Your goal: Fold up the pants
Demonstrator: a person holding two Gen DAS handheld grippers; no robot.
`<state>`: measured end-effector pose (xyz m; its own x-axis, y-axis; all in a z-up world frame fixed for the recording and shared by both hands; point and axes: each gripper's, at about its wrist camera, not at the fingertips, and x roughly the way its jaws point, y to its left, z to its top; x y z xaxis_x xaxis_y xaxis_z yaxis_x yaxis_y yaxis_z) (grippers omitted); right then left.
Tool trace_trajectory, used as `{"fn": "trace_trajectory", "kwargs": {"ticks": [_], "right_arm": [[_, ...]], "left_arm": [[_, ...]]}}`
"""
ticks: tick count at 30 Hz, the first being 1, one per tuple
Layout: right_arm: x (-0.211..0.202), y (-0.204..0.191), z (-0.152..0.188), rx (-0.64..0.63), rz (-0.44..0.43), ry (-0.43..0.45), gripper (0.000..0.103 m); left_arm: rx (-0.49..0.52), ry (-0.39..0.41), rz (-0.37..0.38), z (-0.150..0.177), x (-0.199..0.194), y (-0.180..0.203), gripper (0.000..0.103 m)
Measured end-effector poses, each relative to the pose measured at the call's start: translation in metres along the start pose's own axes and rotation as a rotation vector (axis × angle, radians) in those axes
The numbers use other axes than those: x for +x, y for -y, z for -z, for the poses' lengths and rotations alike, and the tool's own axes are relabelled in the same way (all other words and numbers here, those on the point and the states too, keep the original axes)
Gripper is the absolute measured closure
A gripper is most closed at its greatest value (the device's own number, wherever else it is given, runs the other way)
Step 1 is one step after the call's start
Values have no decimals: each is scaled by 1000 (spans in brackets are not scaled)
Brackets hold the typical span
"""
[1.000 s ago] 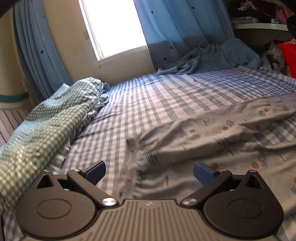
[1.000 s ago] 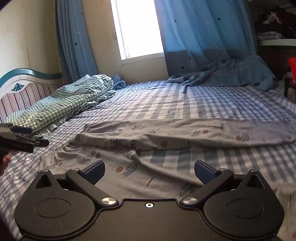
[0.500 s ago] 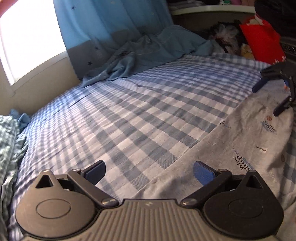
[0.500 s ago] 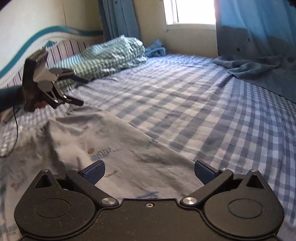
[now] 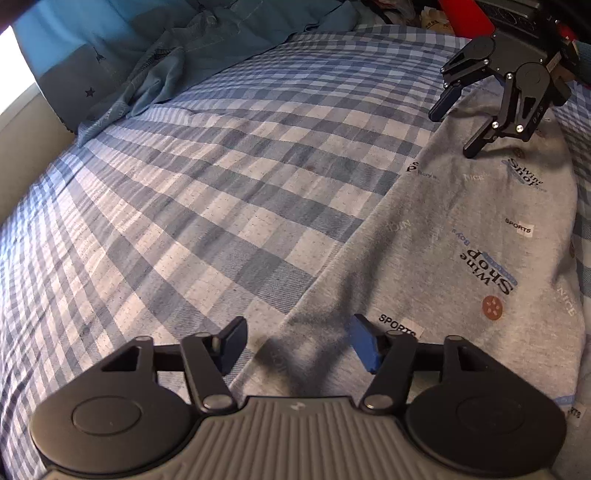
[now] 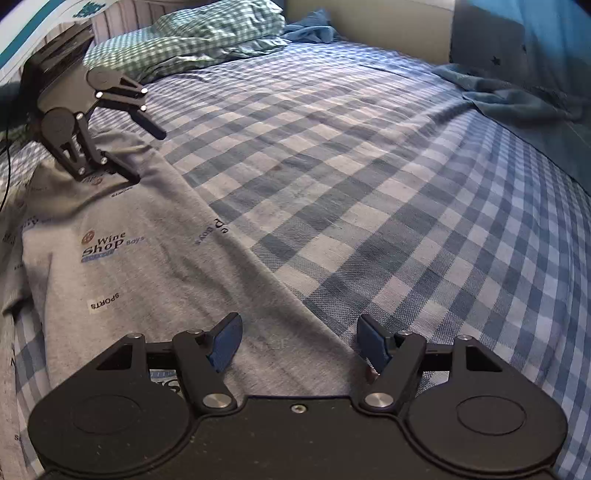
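Observation:
The grey printed pants (image 5: 461, 236) lie flat on the blue checked bed sheet (image 5: 207, 192). They also show in the right wrist view (image 6: 147, 266). My left gripper (image 5: 297, 345) is open and empty, low over the pants' near edge. My right gripper (image 6: 299, 343) is open and empty over the pants' other end. In the left wrist view the right gripper (image 5: 454, 127) hovers open above the far part of the pants. In the right wrist view the left gripper (image 6: 149, 157) is open over the far part of the pants.
A crumpled blue blanket (image 5: 192, 55) lies at the bed's far side below the curtain, also in the right wrist view (image 6: 524, 99). A green checked pillow (image 6: 192, 37) and a striped headboard (image 6: 110, 22) are at the head. A red item (image 5: 465, 14) stands past the foot.
Both grippers have swung from facing the window to facing each other along the pants, and have dropped close to the cloth. Their jaws have narrowed a little but stay open.

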<state>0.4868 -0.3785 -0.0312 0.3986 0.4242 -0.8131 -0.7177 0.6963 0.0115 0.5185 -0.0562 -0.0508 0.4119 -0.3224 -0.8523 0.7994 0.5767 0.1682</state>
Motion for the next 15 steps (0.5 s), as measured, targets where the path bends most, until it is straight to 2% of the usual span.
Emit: {"fn": "trace_trajectory", "kwargs": {"ticks": [1,2,3,4,6,9,12,13,15], "right_arm": [[0,1,0,13,2,-1,42],[0,1,-2,24,14,2,47],[-1,0,-2,27,30,7,61],[-2,-2,-2,27,34,12,78],[0,-10,-3,21,56,11,89],[0,-28,-1,-22,143,20,101],[-5,-48,-8,-103,283,42,103],[-6,-53,-13,-125,326,50,103],[-8,-53,-29,-155,380,71,103]], "left_arm": [[-12,-8,31,-1,-1,0,68],[-24,-12,26,-2,-1,1,75],[-30,-16,3,-3,-1,5,91],[-27,-24,-24,-3,0,10,99],[-14,-26,-81,-3,0,22,102],[-12,-15,-182,-2,-3,39,103],[52,36,-312,-2,-11,52,103],[67,46,-383,-5,-11,51,103],[5,45,-417,-14,-13,37,103]]}}
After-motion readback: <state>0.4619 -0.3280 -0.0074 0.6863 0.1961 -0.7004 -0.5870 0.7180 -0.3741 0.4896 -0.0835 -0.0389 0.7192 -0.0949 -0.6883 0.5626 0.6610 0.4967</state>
